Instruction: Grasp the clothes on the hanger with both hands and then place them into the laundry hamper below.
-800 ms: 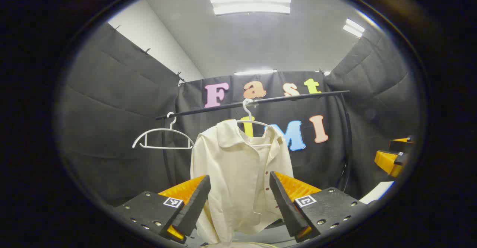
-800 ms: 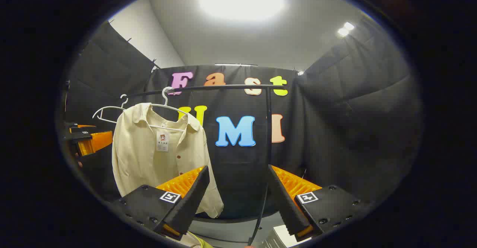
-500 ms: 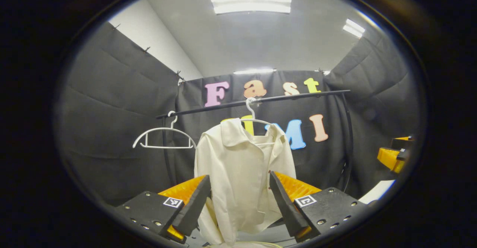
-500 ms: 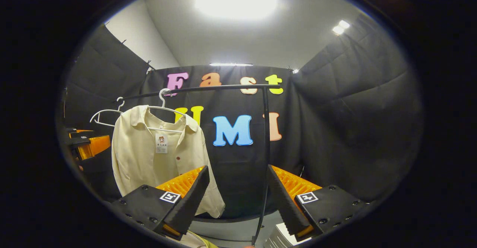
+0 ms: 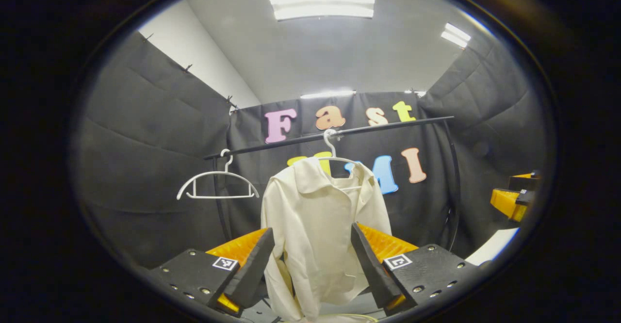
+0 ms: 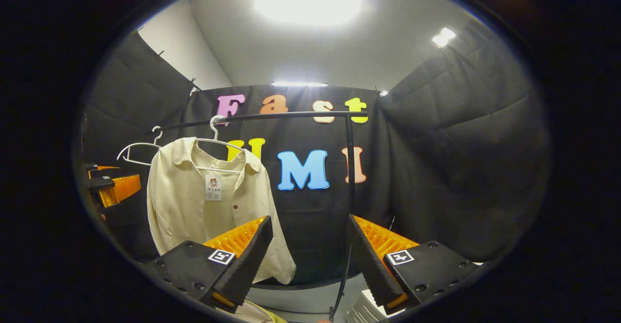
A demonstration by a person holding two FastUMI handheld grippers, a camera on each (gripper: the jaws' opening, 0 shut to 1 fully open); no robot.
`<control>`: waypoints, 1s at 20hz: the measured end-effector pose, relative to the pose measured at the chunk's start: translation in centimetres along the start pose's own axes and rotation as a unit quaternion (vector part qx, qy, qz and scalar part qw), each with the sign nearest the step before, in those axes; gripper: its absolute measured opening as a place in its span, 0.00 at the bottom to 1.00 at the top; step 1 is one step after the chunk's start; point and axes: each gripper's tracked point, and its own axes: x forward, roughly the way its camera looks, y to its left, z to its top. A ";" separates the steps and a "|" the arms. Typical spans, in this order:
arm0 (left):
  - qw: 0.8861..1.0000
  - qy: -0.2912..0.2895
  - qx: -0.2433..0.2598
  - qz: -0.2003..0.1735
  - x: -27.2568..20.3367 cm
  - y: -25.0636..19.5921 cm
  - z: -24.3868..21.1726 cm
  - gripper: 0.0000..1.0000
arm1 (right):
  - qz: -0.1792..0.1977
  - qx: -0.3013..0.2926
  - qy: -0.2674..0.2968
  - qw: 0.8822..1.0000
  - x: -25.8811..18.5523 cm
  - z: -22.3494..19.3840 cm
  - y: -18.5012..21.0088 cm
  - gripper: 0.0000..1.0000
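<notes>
A cream button-up shirt [image 5: 322, 226] hangs on a white hanger [image 5: 335, 155] from a black rail [image 5: 339, 133]. In the left gripper view it is straight ahead, seen between the fingers of my open left gripper [image 5: 313, 265], which stands some way short of it. The right gripper view has the same shirt [image 6: 199, 201] at left, and my open right gripper [image 6: 305, 260] faces the rail's upright post [image 6: 350, 168], nothing between its fingers. A pale rim at the bottom edge [image 5: 339, 318] may be the hamper. The right gripper [image 5: 514, 199] appears at the left view's right edge.
An empty white hanger [image 5: 216, 185] hangs on the rail left of the shirt. Black cloth walls close the booth on three sides. A white ribbed object [image 6: 361, 308] lies low by the post's foot. The left gripper [image 6: 114, 187] appears at the right view's left edge.
In the left gripper view the shirt has slid a little to the right and lower between the fingers. The right gripper view has shifted only slightly. Both grippers stay open.
</notes>
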 end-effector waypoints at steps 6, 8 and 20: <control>1.000 -0.006 -0.005 0.002 -0.2 1.2 0.4 0.94 | 0.000 -0.002 -0.009 1.000 0.2 0.3 1.6 0.96; 1.000 -0.004 -0.006 0.008 -0.2 1.1 0.5 0.94 | 0.008 -0.001 -0.009 1.000 1.1 0.2 2.2 0.97; 0.998 -0.011 0.010 0.055 7.4 -4.1 -0.1 0.93 | 0.104 0.028 -0.038 0.993 12.5 1.1 4.5 0.97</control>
